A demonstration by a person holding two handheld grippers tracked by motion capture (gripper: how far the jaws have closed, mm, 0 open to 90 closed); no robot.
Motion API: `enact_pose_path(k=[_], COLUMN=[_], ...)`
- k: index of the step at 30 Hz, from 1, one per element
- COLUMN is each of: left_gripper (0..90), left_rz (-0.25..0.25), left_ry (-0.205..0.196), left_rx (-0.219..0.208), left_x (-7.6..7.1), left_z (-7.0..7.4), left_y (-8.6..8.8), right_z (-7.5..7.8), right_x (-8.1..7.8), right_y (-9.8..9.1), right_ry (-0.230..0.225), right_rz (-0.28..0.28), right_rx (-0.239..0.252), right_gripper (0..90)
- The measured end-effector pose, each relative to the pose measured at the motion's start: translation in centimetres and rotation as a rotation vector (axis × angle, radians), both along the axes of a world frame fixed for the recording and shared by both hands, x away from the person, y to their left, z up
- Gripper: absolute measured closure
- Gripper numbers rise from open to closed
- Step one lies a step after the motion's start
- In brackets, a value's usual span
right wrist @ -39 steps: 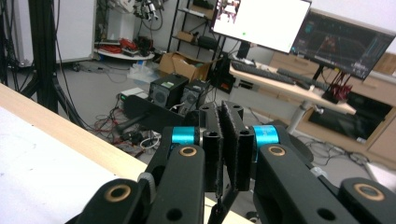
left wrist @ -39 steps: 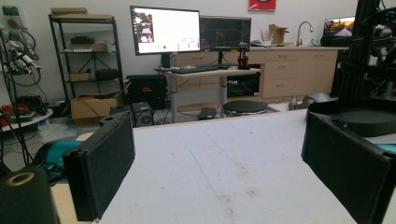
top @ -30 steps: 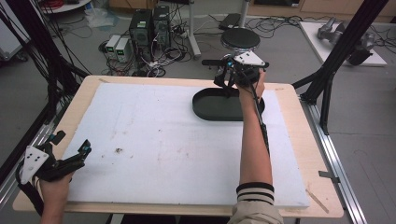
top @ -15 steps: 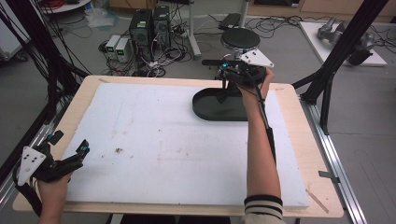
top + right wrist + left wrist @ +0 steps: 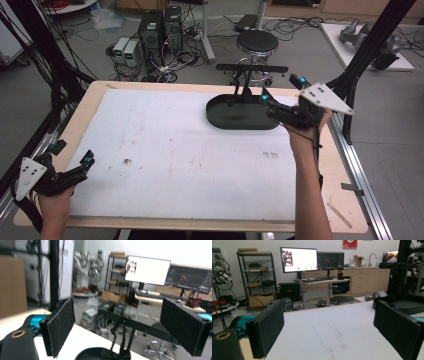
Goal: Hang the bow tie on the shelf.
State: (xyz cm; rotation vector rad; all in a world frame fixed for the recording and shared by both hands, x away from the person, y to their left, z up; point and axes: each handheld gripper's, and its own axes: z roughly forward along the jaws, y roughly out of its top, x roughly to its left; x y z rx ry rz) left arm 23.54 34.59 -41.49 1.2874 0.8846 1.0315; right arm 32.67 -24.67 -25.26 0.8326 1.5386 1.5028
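The right gripper [image 5: 268, 103] has drawn right, off the black tray [image 5: 235, 117]; both grippers' jaws are spread, the left gripper [image 5: 82, 167] empty.

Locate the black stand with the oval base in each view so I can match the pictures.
High view: black stand at the table's far right, beside the right gripper.
Left gripper view: its base at the right edge.
Right gripper view: crossbar and post at centre, between the jaws.
Shared landmark: the black stool.
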Motion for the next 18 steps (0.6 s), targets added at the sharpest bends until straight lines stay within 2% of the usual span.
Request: enact_pose_path(k=[2, 5, 6, 7, 10, 13, 16, 18], left_gripper=[10.1, 10.1, 10.1, 10.1, 10.1, 10.1, 10.1, 10.1], left_rz=[-0.003, -0.004, -0.004, -0.006, -0.014, -0.02, -0.022, -0.022], left_ry=[-0.003, -0.005, -0.005, -0.005, -0.005, -0.007, -0.007, -0.004], left_rx=[0.0, -0.001, -0.001, -0.003, -0.002, 0.002, 0.001, 0.002], left_x=[0.0, 0.0, 0.0, 0.1, 0.2, 0.4, 0.5, 0.6], left_z=[0.1, 0.1, 0.1, 0.1, 0.1, 0.2, 0.1, 0.1], left_y=[-0.1, -0.2, -0.2, -0.3, -0.5, -0.8, -0.9, -0.9], right_z=[-0.3, -1.3, -1.3, -2.2, -3.4, -4.9, -6.7, -7.8], right_x=[-2.0, -4.4, -4.4, -5.9, -7.3, -8.2, -8.9, -9.3], right_y=[-1.1, -2.8, -2.8, -4.0, -5.4, -6.4, -7.0, -7.3], right_ry=[-0.023, -0.095, -0.095, -0.103, -0.051, -0.053, -0.047, -0.052], right_rz=[-0.002, 0.012, 0.012, 0.042, 0.034, 0.066, 0.055, 0.069], right_rx=[0.037, 0.114, 0.114, 0.203, 0.27, 0.289, 0.274, 0.247], right_gripper=[11.9, 11.9, 11.9, 12.0, 11.2, 11.2, 11.2, 11.2])
